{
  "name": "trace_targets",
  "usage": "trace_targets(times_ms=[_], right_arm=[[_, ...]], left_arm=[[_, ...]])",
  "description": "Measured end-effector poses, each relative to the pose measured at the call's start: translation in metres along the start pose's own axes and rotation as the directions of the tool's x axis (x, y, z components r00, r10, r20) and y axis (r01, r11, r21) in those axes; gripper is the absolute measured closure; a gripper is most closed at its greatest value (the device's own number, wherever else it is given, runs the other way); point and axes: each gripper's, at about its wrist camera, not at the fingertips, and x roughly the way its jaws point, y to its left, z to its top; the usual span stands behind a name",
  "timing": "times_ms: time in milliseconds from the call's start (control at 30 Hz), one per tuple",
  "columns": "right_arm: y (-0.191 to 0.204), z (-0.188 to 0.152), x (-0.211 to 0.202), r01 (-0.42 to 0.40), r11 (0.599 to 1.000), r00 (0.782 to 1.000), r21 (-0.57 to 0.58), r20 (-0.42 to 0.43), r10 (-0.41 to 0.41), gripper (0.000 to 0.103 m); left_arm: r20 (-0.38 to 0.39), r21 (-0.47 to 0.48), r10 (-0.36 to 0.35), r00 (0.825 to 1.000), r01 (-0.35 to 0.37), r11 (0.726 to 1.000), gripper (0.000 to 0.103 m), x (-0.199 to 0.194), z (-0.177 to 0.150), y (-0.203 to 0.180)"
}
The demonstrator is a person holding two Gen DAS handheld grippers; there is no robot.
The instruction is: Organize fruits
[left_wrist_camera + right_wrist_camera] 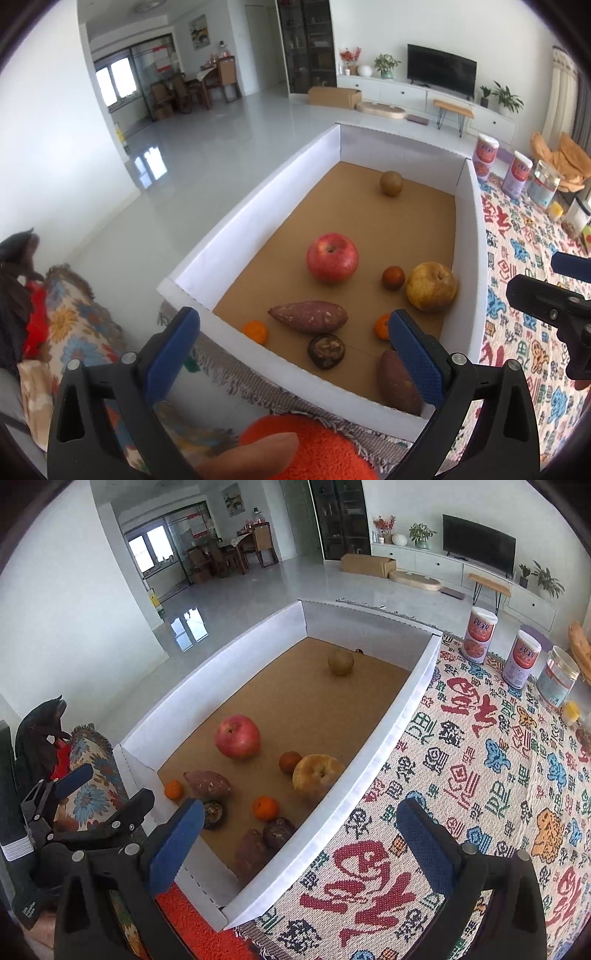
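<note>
A white-walled cardboard box (255, 206) (391, 731) holds a red apple (331, 257) (237, 736), a yellow pear (431, 286) (318, 775), a brown-green round fruit (391, 183) (340, 662), two sweet potatoes (308, 316) (207, 784), two small oranges (255, 331) (265, 807), a small reddish fruit (393, 277) (290, 761) and dark wrinkled fruits (326, 350) (277, 832). My left gripper (293, 354) is open and empty over the box's near edge. My right gripper (299, 842) is open and empty over the box's near right corner.
A patterned cloth (480, 775) covers the table right of the box. Two cans (479, 635) and a clear jar (557, 677) stand at its far right. A cushioned seat (74, 332) lies left. An orange fuzzy sleeve (314, 450) shows at the bottom.
</note>
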Motion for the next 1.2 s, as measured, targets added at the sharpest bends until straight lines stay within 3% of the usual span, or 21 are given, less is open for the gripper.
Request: trace_targets(times_ms=[233,567,1200], right_arm=[[0.023,0.001,-0.004,0.063,0.993,0.998,-0.096,0.021,-0.061,0.000],[0.035,0.003,0.006,0.093,0.986,0.996,-0.135,0.012,-0.092,0.000],[0.042,0.006,0.017,0.069,0.988,0.996,-0.140,-0.042,-0.075,0.000]], left_arm=[[-0.033,-0.039,-0.014,0.999,0.013,0.999,0.000,0.000,-0.002,0.009],[-0.070,-0.070,0.008,0.998,-0.013,0.997,0.001,0.012,-0.002,0.016],[-0.086,-0.088,0.021,0.996,-0.029,0.996,0.001,0.016,-0.002,0.026]])
